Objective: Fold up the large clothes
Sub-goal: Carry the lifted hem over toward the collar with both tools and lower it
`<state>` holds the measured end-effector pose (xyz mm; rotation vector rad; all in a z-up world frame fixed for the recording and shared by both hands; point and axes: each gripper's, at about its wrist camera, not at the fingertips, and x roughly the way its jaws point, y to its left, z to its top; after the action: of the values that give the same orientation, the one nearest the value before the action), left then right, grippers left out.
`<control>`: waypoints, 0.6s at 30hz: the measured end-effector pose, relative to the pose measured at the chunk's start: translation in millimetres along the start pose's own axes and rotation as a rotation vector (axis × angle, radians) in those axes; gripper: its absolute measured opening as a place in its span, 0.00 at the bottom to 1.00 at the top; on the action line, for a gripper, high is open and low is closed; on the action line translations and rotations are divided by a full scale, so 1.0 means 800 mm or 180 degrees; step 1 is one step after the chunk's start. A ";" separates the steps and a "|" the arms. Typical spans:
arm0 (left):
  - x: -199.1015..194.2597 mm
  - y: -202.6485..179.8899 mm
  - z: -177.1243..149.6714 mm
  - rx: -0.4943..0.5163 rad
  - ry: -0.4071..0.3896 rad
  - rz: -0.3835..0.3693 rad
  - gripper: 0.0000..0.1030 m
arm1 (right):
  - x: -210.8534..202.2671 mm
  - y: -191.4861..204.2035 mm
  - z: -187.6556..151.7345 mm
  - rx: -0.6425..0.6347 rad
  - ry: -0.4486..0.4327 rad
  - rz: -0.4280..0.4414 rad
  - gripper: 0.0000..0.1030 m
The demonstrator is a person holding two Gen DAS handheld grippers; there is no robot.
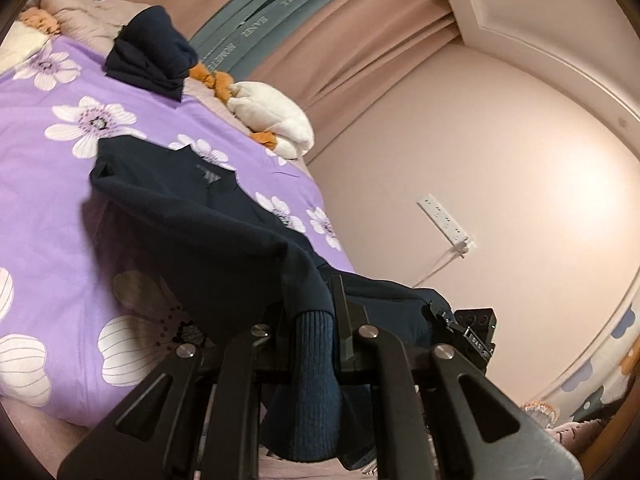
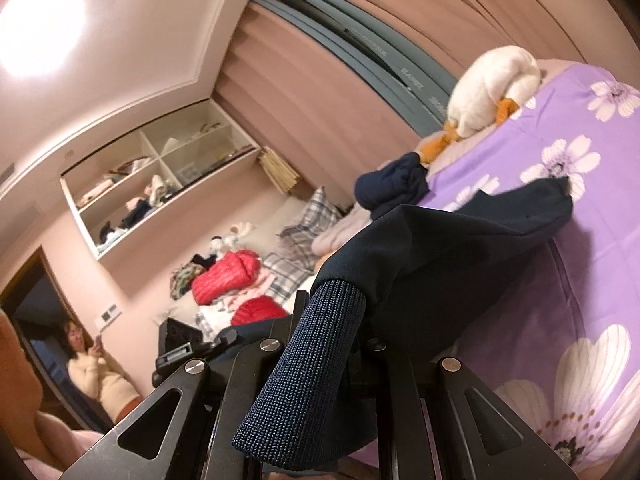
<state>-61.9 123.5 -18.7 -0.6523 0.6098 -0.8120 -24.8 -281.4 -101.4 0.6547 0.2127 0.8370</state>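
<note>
Both tongs were clamped on ribbed cuffs of a navy garment (image 1: 192,216): left tongs (image 1: 316,320), right tongs (image 2: 332,320). Its body was draped over a purple floral bed (image 1: 48,184), lifted at the near end.

Gripper fingertips (image 1: 320,312) behind navy cloth (image 1: 208,232)

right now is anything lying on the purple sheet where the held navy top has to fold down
Nothing visible on the bare floral sheet under the navy top. The folded navy garment and the white plush duck lie further back, clear of it. Both hand-held grippers are shut on its ribbed cuffs.
</note>
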 end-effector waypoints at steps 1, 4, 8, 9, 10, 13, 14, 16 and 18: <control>-0.001 -0.005 0.002 0.0006 0.0001 -0.0058 0.09 | -0.001 0.001 0.001 0.0006 -0.0005 0.0031 0.14; -0.008 -0.020 0.006 0.0087 -0.0027 -0.0182 0.09 | -0.006 0.007 0.003 -0.0017 -0.0042 0.0148 0.14; -0.014 -0.034 0.015 0.0214 -0.0105 -0.0224 0.09 | -0.015 0.018 0.012 -0.0202 -0.0185 0.0190 0.14; -0.014 -0.034 0.018 0.0208 -0.0120 -0.0196 0.09 | -0.016 0.017 0.013 -0.0202 -0.0207 0.0195 0.14; -0.014 -0.031 0.019 0.0192 -0.0119 -0.0187 0.09 | -0.015 0.014 0.013 -0.0186 -0.0222 0.0195 0.14; -0.006 -0.019 0.022 0.0103 -0.0077 -0.0161 0.09 | -0.009 0.000 0.015 -0.0085 -0.0218 0.0147 0.14; -0.004 -0.017 0.022 0.0091 -0.0066 -0.0145 0.09 | -0.007 -0.003 0.014 -0.0065 -0.0205 0.0119 0.14; 0.002 -0.011 0.024 0.0042 -0.0041 -0.0126 0.09 | -0.006 -0.008 0.011 -0.0035 -0.0181 0.0070 0.14; 0.004 -0.005 0.028 -0.0008 -0.0044 -0.0120 0.09 | -0.005 -0.014 0.011 0.0015 -0.0173 0.0032 0.14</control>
<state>-46.4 124.8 -2.0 -0.6729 0.5875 -0.8413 -16.7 -294.2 -101.7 0.6827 0.1624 0.8275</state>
